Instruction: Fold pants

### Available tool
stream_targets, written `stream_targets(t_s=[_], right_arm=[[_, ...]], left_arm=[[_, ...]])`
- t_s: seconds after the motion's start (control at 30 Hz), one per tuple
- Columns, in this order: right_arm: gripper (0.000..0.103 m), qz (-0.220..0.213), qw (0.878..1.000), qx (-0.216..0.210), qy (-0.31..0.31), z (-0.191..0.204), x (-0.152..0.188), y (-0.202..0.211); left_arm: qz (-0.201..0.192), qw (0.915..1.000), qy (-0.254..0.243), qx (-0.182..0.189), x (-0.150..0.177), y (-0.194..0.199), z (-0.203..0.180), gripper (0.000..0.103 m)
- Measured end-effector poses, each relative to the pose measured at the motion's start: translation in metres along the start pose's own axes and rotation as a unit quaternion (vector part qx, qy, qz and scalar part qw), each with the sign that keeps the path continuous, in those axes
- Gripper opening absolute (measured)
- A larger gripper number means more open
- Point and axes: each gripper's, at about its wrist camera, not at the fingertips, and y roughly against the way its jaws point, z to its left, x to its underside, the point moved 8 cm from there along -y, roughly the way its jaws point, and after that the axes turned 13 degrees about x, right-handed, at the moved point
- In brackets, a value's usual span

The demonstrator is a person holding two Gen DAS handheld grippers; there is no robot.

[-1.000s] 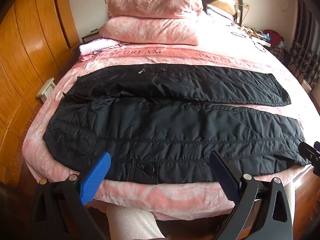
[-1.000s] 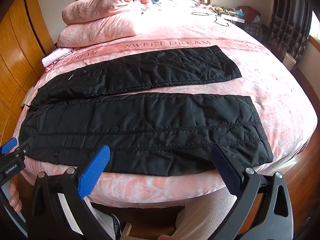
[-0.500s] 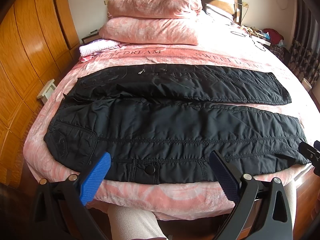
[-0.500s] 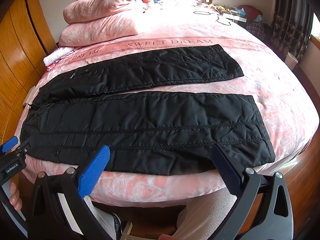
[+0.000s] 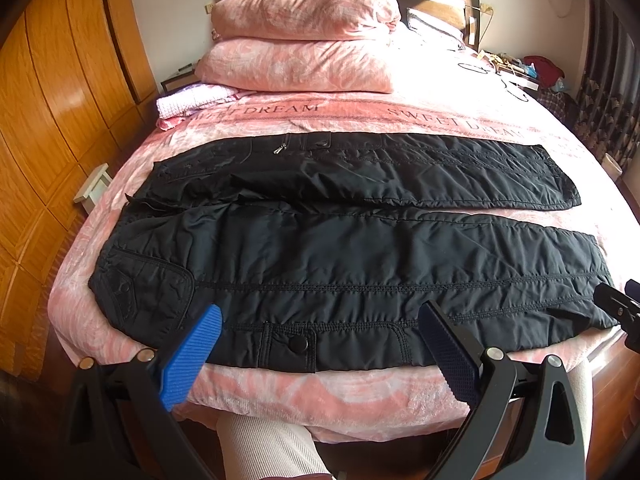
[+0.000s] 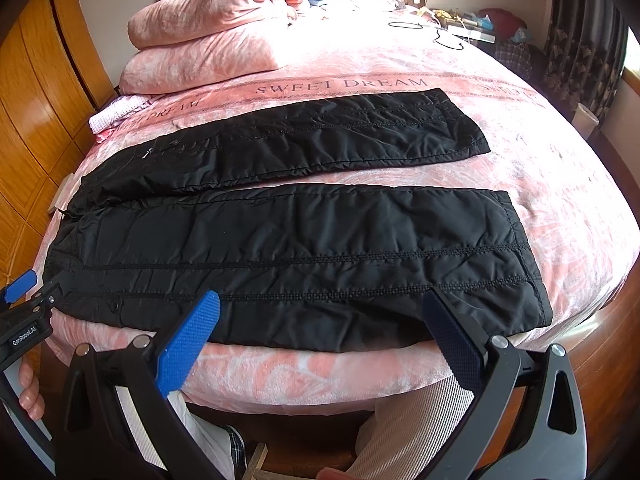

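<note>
Black quilted pants (image 5: 340,248) lie spread flat on the pink bed, waist at the left, both legs running right and slightly apart. They also show in the right wrist view (image 6: 300,248). My left gripper (image 5: 320,336) is open and empty, hovering over the near edge by the snap pocket (image 5: 298,345). My right gripper (image 6: 320,324) is open and empty over the near leg, close to its cuff (image 6: 528,256). Each gripper shows at the edge of the other's view.
The pink bedspread (image 5: 360,120) covers the bed. Two stacked pink pillows (image 5: 304,40) sit at the headboard, with a folded white cloth (image 5: 188,98) beside them. A wooden wardrobe (image 5: 48,100) stands at the left. A cluttered nightstand (image 5: 536,68) and curtains are at the right.
Both grippers have moved slightly forward and nearer the pants' near edge. The pants have not moved, and both grippers stay open.
</note>
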Motion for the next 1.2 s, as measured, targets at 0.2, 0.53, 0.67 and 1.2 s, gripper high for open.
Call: stream_targets(t_s=[0.2, 0.53, 0.67, 1.2], right_arm=[[0.101, 0.002, 1.0, 0.001, -0.001, 0.0008, 0.0008, -0.0005], [0.101, 0.005, 1.0, -0.001, -0.001, 0.0, 0.0003, -0.0032], [0.101, 0.006, 1.0, -0.001, -0.001, -0.0001, 0.0001, -0.004], [0.101, 0.009, 1.0, -0.002, -0.002, -0.0006, 0.0008, -0.0065]], left_arm=[[0.0, 1.0, 0.002, 0.0, -0.0005, -0.0006, 0.0003, 0.099], [0.001, 1.0, -0.001, 0.0, -0.001, -0.0015, 0.0012, 0.099], [0.001, 1.0, -0.001, 0.0, 0.0003, -0.003, 0.0017, 0.099], [0.002, 1.0, -0.001, -0.002, 0.0025, -0.0055, -0.0005, 0.099]])
